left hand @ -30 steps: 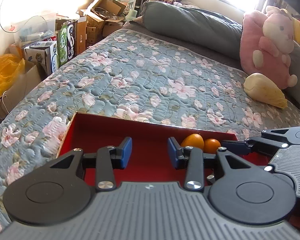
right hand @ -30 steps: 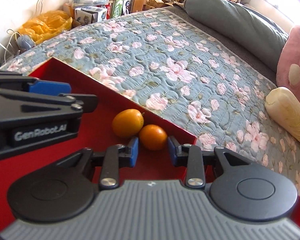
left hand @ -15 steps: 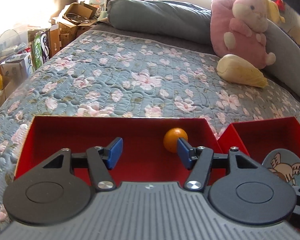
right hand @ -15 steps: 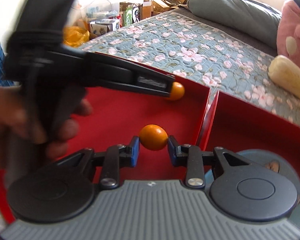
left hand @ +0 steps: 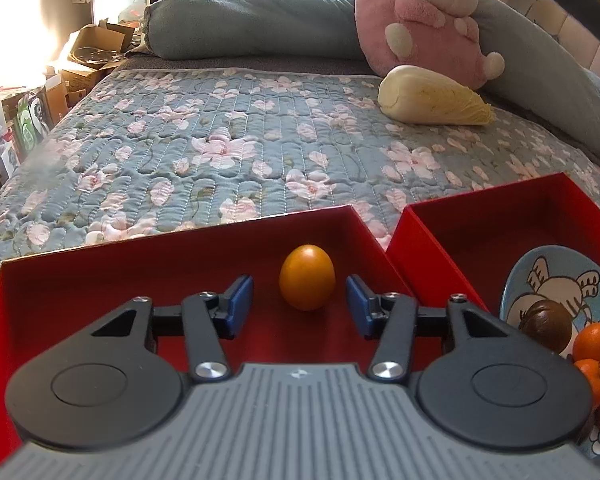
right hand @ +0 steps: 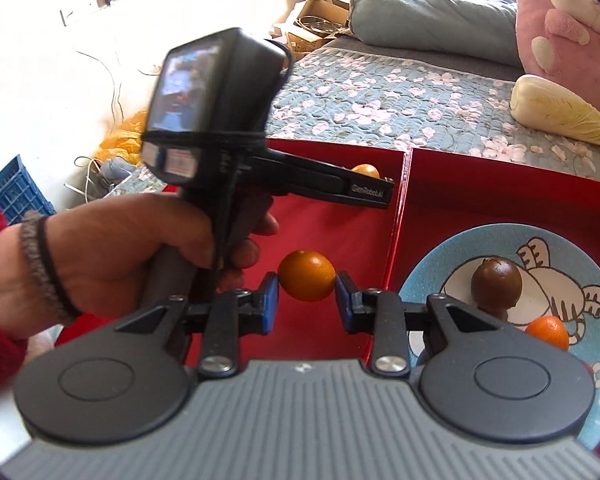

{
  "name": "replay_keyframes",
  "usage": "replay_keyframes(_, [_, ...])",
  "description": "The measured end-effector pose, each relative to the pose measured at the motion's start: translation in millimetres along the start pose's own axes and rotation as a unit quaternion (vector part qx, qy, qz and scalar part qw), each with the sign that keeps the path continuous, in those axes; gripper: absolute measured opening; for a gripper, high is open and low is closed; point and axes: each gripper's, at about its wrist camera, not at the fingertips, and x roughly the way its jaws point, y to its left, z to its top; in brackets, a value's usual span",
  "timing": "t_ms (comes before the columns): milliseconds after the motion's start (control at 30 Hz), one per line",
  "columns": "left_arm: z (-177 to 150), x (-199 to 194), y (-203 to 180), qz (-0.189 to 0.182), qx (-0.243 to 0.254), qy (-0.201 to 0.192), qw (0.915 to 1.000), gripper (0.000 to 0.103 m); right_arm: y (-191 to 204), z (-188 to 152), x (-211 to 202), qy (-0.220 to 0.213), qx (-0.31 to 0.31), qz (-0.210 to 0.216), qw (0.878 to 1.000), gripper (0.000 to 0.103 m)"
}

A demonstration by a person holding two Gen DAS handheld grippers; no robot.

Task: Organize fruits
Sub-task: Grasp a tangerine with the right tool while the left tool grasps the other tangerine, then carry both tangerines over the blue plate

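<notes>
My right gripper (right hand: 307,298) is shut on a small orange fruit (right hand: 307,281) and holds it above the left red box (right hand: 340,236). My left gripper (left hand: 299,304) is open, its blue pads either side of a second orange fruit (left hand: 307,283) that lies in the left red box (left hand: 140,264); that fruit also shows in the right wrist view (right hand: 365,170). The right red box (left hand: 500,220) holds a blue cartoon plate (right hand: 440,276) with a brown round fruit (right hand: 497,285) and small oranges (right hand: 547,332).
The boxes lie on a flowered quilt (left hand: 240,140). A napa cabbage (left hand: 432,98) and a pink plush toy (left hand: 428,24) lie at the far right. Cardboard boxes (left hand: 92,52) stand beyond the bed's left edge. The left hand and its gripper (right hand: 228,168) cross the right wrist view.
My right gripper has lifted one orange fruit out of the box corner and drawn it back toward the plate. My left gripper has swung right and opened around the other fruit.
</notes>
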Motion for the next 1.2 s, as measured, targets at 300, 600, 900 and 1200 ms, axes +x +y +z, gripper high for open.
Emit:
replay_keyframes(300, [-2.2, 0.6, -0.1, 0.012, 0.015, -0.007, 0.9998, 0.035, -0.3, -3.3, -2.5, -0.004, -0.008, -0.010, 1.000, 0.034])
replay_keyframes(600, [-6.5, -13.6, 11.3, 0.035, -0.015, -0.003, 0.9993, 0.035, -0.7, -7.6, -12.2, -0.007, -0.003, -0.012, 1.000, 0.034])
replay_keyframes(900, [-18.3, -36.6, 5.3, 0.057, -0.033, 0.002, 0.9979, 0.035, -5.9, -12.0, -39.2, -0.028, 0.008, -0.003, 1.000, 0.034])
replay_keyframes(1200, [-28.8, -55.7, -7.4, 0.069, -0.026, 0.002, 0.9973, 0.035, -25.4, -20.9, -67.9, -0.053, 0.025, -0.008, 0.998, 0.034])
